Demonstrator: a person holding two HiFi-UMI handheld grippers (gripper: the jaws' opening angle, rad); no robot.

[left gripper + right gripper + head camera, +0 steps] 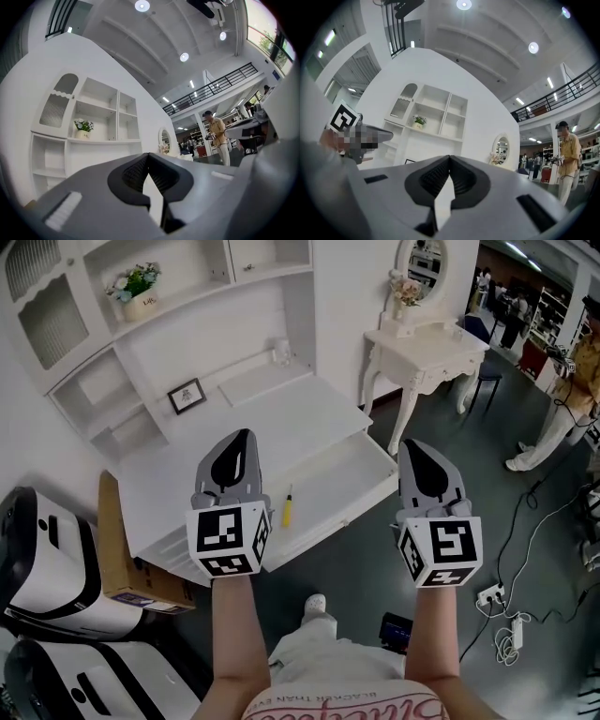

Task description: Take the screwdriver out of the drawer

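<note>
— White hutch desk (281,413) at 12 o'clock, grey floor, dressing table (427,351) at 2. Is the drawer (342,474) open?
— Yes, pulled out, dead centre. Yellow screwdriver (287,506) lies in it, between the grippers, nearer the left one.
— Left?
— Left gripper (242,439) is above the drawer, screwdriver just beside it at its 4 o'clock in the head view. Claw pinched closed, tips meeting, nothing in it.
— Right?
— Right gripper (412,446) is off the drawer's corner, at 3 o'clock of the screwdriver. Claw closed too, empty.
— Extras?
— Framed picture (187,395) on the desk at 11.
</note>
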